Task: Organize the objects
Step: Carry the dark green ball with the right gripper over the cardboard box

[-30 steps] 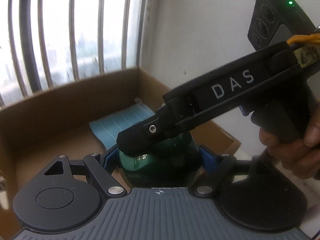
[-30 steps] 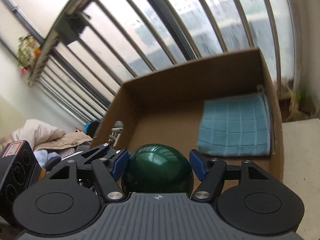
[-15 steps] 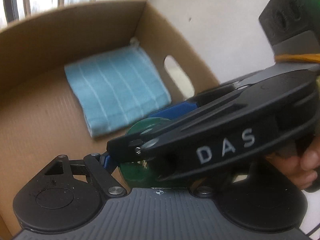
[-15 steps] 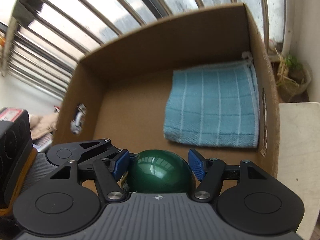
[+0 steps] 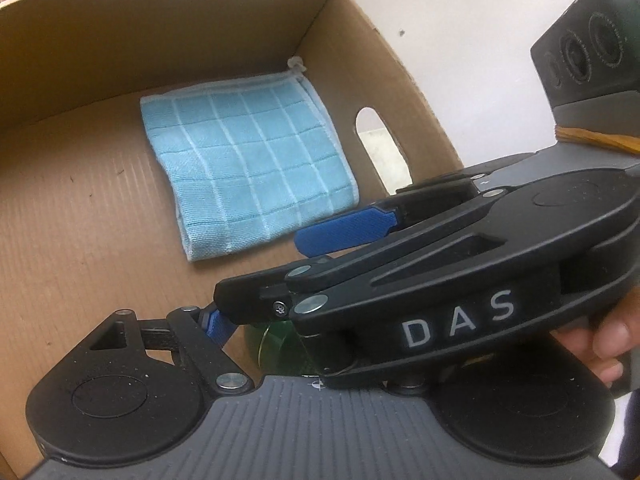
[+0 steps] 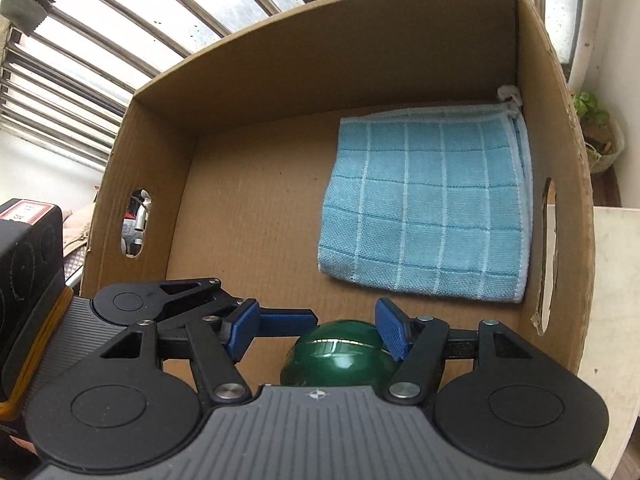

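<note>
A green bowl [image 6: 340, 360] is held between the pads of both the left gripper [image 5: 256, 332] and the right gripper [image 6: 316, 330] over the box [image 6: 256, 216], with a blue cloth [image 6: 424, 208] lying beyond the jaws.

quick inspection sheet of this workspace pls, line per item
surface: cardboard box, brown floor mostly bare
job's things: folded blue cloth flat in the far right corner; green round object at the near wall
clutter: nothing seen in the box
grippers: right gripper and left gripper both straddle the green round object, crossing each other; grip cannot be told
cables: nothing seen
surroundings: barred window behind the box, potted plant to the right
</note>
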`<state>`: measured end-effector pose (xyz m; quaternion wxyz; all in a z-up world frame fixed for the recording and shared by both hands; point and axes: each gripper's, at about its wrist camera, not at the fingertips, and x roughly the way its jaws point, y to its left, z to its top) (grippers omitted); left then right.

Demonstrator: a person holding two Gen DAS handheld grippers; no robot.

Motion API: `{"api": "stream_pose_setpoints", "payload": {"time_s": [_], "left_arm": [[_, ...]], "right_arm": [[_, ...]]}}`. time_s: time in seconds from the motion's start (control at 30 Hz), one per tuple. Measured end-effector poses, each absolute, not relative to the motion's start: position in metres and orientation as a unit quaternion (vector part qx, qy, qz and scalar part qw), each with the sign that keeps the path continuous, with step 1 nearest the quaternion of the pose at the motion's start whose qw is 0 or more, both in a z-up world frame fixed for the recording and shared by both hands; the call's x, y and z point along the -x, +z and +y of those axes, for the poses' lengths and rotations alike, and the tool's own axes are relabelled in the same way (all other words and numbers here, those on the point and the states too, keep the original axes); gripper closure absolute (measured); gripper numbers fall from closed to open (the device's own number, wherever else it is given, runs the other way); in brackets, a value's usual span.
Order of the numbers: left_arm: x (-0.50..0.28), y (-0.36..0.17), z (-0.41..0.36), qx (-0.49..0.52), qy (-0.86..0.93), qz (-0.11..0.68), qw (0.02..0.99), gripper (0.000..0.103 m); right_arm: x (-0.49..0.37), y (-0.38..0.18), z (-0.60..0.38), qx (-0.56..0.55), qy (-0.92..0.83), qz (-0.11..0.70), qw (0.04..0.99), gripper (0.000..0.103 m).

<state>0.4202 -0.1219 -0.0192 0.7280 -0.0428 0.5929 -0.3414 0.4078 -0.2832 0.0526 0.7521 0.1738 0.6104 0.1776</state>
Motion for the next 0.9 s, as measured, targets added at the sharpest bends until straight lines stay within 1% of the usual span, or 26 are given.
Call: {"api": "stream_pose_setpoints", "payload": {"time_s": [0.4,0.67,0.77,0.8,0.9], "left_arm": [[-0.43,-0.016,-0.112,0.053,-0.328,0.583,0.741,0.018],[-0.439,-0.024,-0.111,0.06,-0.324,0.598,0.73,0.018],[-0.442,-0.029,-0.112,0.064,-0.324,0.61,0.72,0.018],[-0.443,-0.029,-0.112,0.067,-0.324,0.613,0.718,0.018],[-0.442,-0.028,-0.115,0.066,-0.328,0.614,0.715,0.017]], "right_arm": [[-0.412,0.047,-0.287,-0.194,0.183,0.606,0.749,0.036],[-0.417,0.039,-0.283,-0.192,0.194,0.604,0.749,0.047],[-0.415,0.038,-0.281,-0.183,0.198,0.61,0.745,0.054],[-0.414,0.037,-0.279,-0.18,0.199,0.611,0.744,0.058],[-0.413,0.038,-0.28,-0.17,0.192,0.619,0.743,0.06]]}}
